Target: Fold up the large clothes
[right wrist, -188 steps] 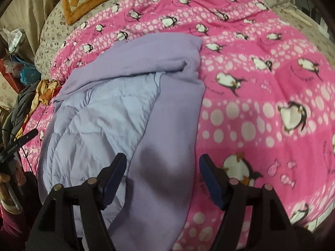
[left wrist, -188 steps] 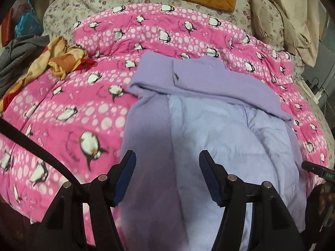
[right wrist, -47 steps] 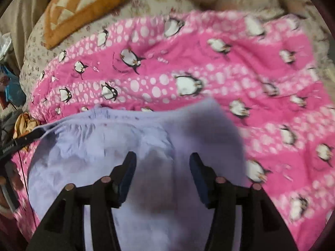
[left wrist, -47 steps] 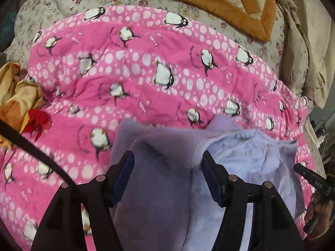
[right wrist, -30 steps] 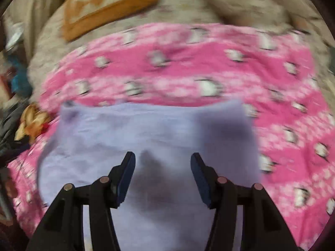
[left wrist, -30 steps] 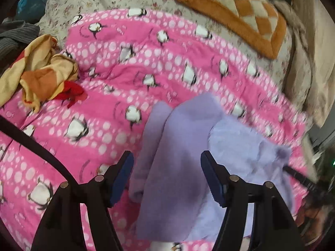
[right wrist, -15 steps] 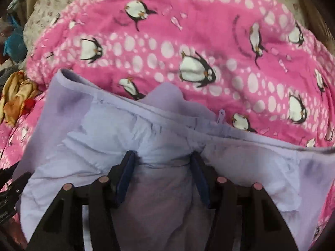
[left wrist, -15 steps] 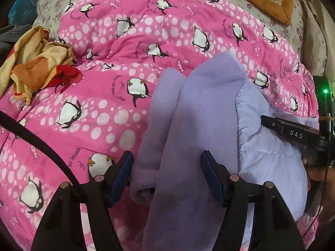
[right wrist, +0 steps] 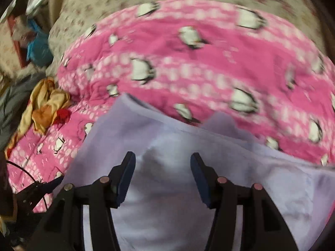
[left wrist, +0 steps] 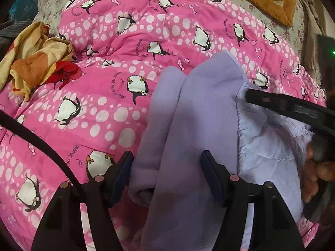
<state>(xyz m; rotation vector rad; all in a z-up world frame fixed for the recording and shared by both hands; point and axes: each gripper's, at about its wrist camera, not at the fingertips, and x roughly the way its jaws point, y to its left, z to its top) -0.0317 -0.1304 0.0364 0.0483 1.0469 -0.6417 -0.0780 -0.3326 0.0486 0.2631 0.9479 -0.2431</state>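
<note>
Lilac garment [left wrist: 201, 108]: folded, on pink penguin quilt [left wrist: 117, 96] covering bed. Left gripper [left wrist: 166, 174] and right gripper [right wrist: 162, 172]: both spread above it, pinching nothing.

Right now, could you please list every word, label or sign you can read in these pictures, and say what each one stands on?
"LEVR DU JOUR": curved beside a penguin on the pink quilt, as best it reads.
The other curved prints on the quilt: too small or bent to read.
Marking on the right gripper arm: blurred, unreadable.
Right wrist view: all blurred, nothing legible.
</note>
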